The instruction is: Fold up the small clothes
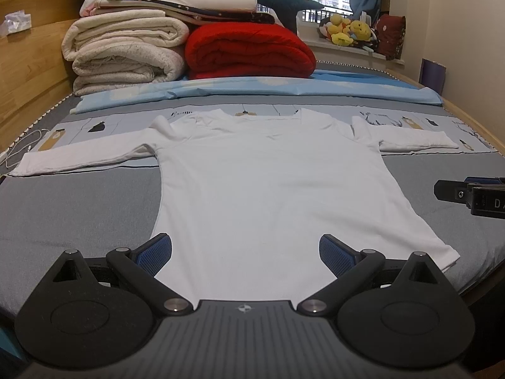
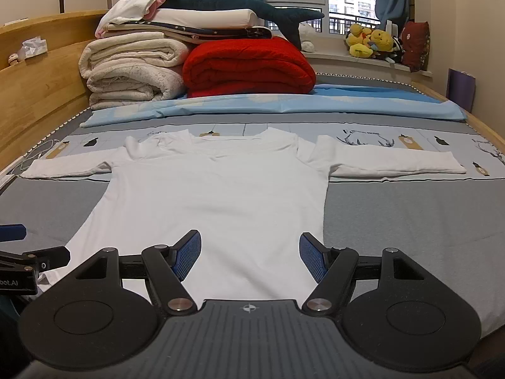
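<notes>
A white long-sleeved shirt (image 1: 268,189) lies flat on the bed, neckline far, both sleeves spread out sideways, hem toward me. My left gripper (image 1: 245,252) hovers open over the hem's left part, blue pads wide apart with only flat cloth below. The right wrist view shows the same shirt (image 2: 221,202); my right gripper (image 2: 250,254) stands open over the hem's right part, nothing pinched. The other gripper's black fingers (image 1: 467,194) poke in at the right edge of the left wrist view, and at the left edge of the right wrist view (image 2: 34,260).
Folded cream blankets (image 1: 123,50) and a red quilt (image 1: 249,50) are stacked at the bed's far end behind a light blue sheet (image 1: 252,90). A wooden headboard (image 1: 28,72) runs along the left. Plush toys (image 1: 347,31) sit on the windowsill. A white cable (image 1: 22,148) lies near the left sleeve.
</notes>
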Demonstrator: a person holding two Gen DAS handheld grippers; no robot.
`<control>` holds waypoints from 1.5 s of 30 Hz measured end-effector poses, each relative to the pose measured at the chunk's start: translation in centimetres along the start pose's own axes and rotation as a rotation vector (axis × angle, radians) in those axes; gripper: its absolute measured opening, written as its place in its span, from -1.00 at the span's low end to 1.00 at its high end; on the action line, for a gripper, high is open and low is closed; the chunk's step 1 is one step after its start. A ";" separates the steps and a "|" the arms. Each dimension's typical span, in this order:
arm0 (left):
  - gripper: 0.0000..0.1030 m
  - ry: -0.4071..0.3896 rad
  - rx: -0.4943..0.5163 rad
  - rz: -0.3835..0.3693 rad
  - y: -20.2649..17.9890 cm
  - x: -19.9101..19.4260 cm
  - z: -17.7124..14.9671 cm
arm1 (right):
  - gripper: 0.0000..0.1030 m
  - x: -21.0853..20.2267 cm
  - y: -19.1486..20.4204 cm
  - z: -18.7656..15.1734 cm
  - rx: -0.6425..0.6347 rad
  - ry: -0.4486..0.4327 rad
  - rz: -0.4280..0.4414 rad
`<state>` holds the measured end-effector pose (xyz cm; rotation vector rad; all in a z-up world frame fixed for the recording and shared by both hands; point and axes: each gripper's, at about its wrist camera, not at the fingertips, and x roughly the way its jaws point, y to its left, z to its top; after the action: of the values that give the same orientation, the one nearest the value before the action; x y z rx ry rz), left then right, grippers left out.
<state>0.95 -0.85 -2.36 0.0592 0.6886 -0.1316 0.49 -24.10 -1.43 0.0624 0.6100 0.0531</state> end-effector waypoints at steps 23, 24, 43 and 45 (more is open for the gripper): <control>0.96 0.019 -0.005 0.002 0.3 0.6 -0.1 | 0.38 0.3 0.1 -0.2 0.000 0.005 -0.005; 0.96 0.020 -0.004 0.002 0.3 0.7 -0.2 | 0.38 0.3 0.1 -0.2 0.000 0.005 -0.005; 0.96 0.021 -0.004 0.001 0.3 0.7 -0.2 | 0.30 0.2 0.1 -0.1 0.000 0.005 -0.005; 0.96 0.021 -0.005 0.001 0.3 0.7 -0.2 | 0.27 0.3 0.1 -0.1 -0.001 0.006 -0.005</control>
<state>1.41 -0.62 -2.96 0.0561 0.7098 -0.1289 0.62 -23.96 -1.68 0.0602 0.6158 0.0487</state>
